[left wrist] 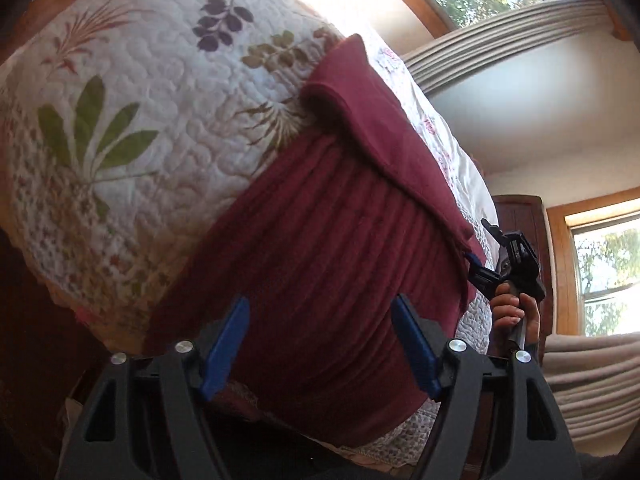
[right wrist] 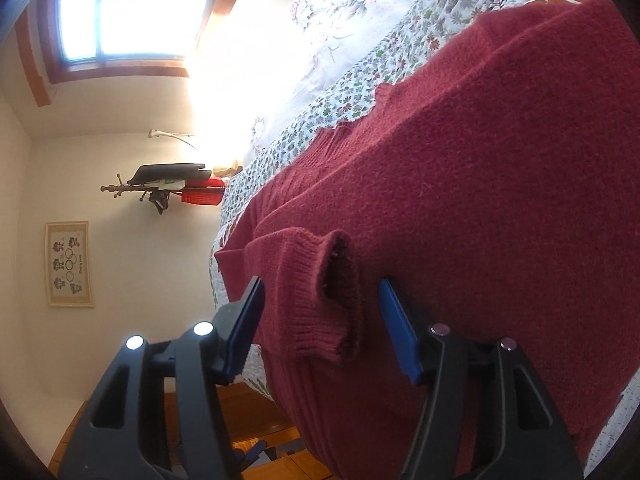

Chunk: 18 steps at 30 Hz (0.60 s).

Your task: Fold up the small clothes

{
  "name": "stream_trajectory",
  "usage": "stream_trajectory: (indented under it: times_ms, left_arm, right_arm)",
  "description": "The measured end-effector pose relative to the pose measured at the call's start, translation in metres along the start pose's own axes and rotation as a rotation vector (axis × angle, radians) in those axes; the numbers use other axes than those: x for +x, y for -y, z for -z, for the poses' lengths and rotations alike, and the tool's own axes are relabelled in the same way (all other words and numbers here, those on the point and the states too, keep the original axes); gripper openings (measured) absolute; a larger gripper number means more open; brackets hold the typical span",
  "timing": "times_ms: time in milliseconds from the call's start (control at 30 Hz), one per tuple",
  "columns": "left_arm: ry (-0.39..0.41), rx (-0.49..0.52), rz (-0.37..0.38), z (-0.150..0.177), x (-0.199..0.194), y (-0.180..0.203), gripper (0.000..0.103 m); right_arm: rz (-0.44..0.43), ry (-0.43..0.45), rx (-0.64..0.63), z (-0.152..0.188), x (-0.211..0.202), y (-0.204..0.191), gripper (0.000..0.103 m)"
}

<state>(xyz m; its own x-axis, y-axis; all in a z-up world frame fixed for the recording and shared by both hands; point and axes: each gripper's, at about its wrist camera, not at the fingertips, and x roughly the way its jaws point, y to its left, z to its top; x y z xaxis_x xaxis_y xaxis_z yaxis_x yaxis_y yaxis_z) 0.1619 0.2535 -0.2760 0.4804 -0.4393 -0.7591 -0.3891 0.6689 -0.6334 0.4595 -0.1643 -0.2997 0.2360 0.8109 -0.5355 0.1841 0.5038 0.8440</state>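
A dark red knit sweater [left wrist: 332, 240] lies spread on a floral quilted bedspread [left wrist: 152, 128], with one sleeve [left wrist: 376, 120] folded across its body. My left gripper [left wrist: 320, 340] stands open over the sweater's ribbed lower part, nothing pinched between its blue pads. In the right wrist view the same sweater [right wrist: 480, 184] fills the right side, and its ribbed sleeve cuff [right wrist: 332, 300] sits between the spread fingers of my open right gripper [right wrist: 324, 320]. From the left wrist view, the right gripper [left wrist: 480, 268] is at the sweater's right edge, held by a hand [left wrist: 512, 312].
The bedspread [right wrist: 360, 80] runs on past the sweater to a pillow [right wrist: 344, 12]. Windows [left wrist: 608, 276] and pleated curtains [left wrist: 500, 40] stand beyond the bed. A coat stand with bags [right wrist: 172, 184] and a framed picture [right wrist: 70, 264] are by the wall; wooden floor [right wrist: 256, 412] lies below the bed edge.
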Motion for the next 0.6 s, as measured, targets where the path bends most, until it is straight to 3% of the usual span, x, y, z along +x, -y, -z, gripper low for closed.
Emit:
stream_trajectory:
  times_ms: [133, 267, 400, 600]
  left_arm:
    - [-0.001, 0.001, 0.003, 0.006, 0.001, 0.001, 0.073]
    - [0.000, 0.039, 0.021, 0.006, 0.005, 0.017, 0.073]
    - [0.002, 0.075, 0.042, 0.002, 0.008, 0.034, 0.073]
    - [-0.027, 0.095, 0.046, -0.002, 0.023, 0.042, 0.073]
  right_arm:
    - [-0.019, -0.052, -0.004, -0.002, 0.017, -0.006, 0.042]
    - [-0.001, -0.064, -0.015, -0.004, 0.022, -0.019, 0.007]
    - [-0.015, 0.003, -0.103, -0.005, -0.008, -0.057, 0.006]
    - [-0.024, 0.189, -0.222, -0.004, -0.097, -0.102, 0.006]
